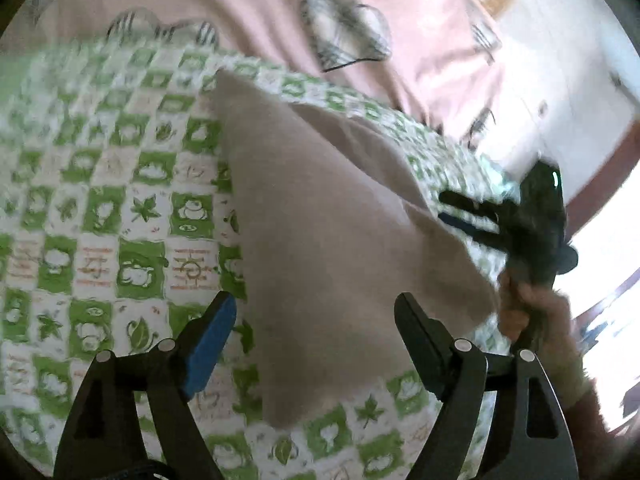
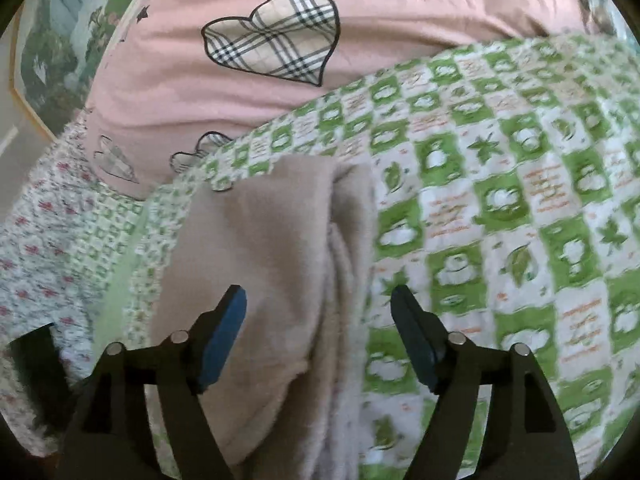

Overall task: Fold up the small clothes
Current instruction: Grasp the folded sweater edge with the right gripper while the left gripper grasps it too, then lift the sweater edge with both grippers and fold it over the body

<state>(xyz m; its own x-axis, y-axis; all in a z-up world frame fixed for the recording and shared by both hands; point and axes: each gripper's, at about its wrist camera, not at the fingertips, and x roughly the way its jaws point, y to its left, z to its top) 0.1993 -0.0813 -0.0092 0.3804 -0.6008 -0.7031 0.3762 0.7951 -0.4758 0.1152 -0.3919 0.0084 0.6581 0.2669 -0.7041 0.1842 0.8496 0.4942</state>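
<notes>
A small beige garment [image 1: 320,240] lies folded on a green-and-white checked blanket [image 1: 100,200]. My left gripper [image 1: 316,320] is open just above the garment's near part, holding nothing. The right gripper [image 1: 452,208] shows in the left wrist view at the garment's right edge, held by a hand, jaws a little apart. In the right wrist view the right gripper [image 2: 318,312] is open over the beige garment [image 2: 276,280], whose folds run down between the fingers. Nothing is gripped.
A pink cover with plaid hearts [image 2: 272,36] lies beyond the checked blanket [image 2: 500,220]. A white floral cloth [image 2: 48,240] lies at the left in the right wrist view. The bed's edge and a bright floor [image 1: 560,80] are at the right in the left wrist view.
</notes>
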